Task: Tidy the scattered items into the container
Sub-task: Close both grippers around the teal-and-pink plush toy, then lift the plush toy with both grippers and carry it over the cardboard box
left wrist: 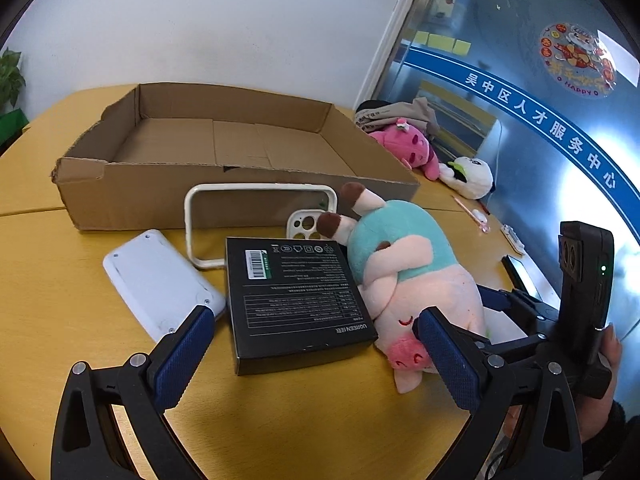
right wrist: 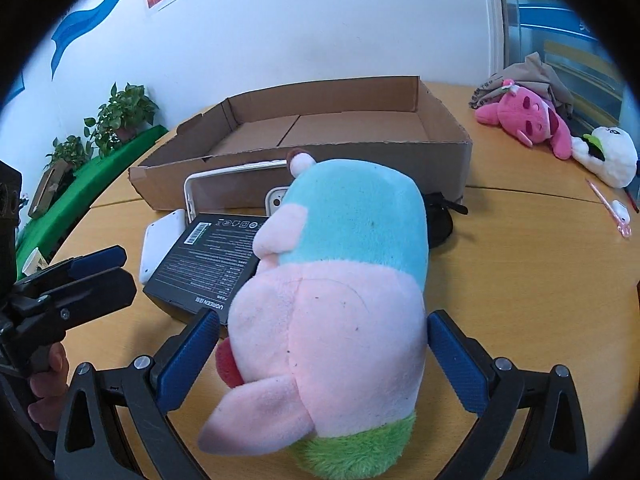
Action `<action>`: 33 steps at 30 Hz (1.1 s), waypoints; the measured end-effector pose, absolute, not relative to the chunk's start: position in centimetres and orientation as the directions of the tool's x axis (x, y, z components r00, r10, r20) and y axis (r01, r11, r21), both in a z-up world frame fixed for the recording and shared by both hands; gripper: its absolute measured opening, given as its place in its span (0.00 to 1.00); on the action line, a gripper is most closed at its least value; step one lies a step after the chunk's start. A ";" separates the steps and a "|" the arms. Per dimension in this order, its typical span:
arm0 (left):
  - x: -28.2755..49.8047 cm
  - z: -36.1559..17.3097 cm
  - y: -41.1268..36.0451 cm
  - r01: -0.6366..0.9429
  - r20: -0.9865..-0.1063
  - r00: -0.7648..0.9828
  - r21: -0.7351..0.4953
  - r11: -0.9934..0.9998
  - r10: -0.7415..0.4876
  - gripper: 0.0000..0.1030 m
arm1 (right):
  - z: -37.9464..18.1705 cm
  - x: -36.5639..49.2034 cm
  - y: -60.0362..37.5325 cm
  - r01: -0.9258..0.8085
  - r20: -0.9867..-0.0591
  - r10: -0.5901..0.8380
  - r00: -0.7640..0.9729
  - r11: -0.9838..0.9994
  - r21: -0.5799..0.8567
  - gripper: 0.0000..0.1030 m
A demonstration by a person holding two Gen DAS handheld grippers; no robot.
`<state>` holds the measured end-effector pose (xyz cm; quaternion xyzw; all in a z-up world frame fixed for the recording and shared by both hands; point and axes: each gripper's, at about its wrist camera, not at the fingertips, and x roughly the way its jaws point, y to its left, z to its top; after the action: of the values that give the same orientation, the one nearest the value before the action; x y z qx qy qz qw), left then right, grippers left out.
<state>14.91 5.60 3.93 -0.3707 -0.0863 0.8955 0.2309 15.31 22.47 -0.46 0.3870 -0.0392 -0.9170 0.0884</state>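
Left wrist view: left gripper (left wrist: pixel 316 350) hovers low over the surface (left wrist: pixel 60 300), jaws wide, holding nothing. Just off the left jaw tip lies a white device (left wrist: pixel 160 280), face down. Between the jaws and slightly ahead sits the black box (left wrist: pixel 296 304), flat, its near edge about level with the tips. A white phone case (left wrist: pixel 260 224) lies beyond it, touching the cardboard tray (left wrist: pixel 240 144), which is empty and well ahead. The plush pig (left wrist: pixel 408 280) lies against the right jaw.

Right wrist view: right gripper (right wrist: pixel 324 356), jaws wide, straddles the plush pig (right wrist: pixel 340 300); pads sit beside its flanks, not yet squeezing. Judgement: the wide spread suits the soft, bulky body; closing should come next.
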 end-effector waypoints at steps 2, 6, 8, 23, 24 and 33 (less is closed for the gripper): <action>14.8 3.9 6.0 -0.361 -0.625 -0.610 -0.328 -0.873 0.487 1.00 | -0.6 15.1 22.6 0.125 -0.706 -0.188 -0.682 -0.982 0.140 1.00; 14.3 4.3 7.0 -0.394 -0.614 -0.588 -0.352 -0.849 0.527 1.00 | -1.4 14.5 22.8 0.126 -0.722 -0.215 -0.658 -0.976 0.176 1.00; 14.1 4.6 7.4 -0.405 -0.613 -0.585 -0.348 -0.846 0.532 1.00 | -1.9 14.1 23.0 0.128 -0.729 -0.235 -0.642 -0.971 0.201 0.99; 11.7 5.3 12.9 -0.519 -0.622 -0.458 -0.392 -0.759 0.635 1.00 | -2.6 15.6 24.6 0.191 -0.689 -0.364 -0.627 -0.929 0.317 0.82; 11.6 5.3 13.5 -0.529 -0.628 -0.444 -0.393 -0.753 0.639 1.00 | -2.6 15.9 24.7 0.195 -0.685 -0.370 -0.627 -0.926 0.322 0.82; 11.3 3.4 17.8 -0.555 -0.690 -0.342 -0.399 -0.730 0.638 0.92 | -2.3 19.1 26.2 0.213 -0.635 -0.408 -0.656 -0.907 0.363 0.79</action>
<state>11.28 17.80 3.43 -0.4428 -0.0465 0.8178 0.3646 19.10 26.21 -2.35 0.3772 -0.1291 -0.9008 0.1723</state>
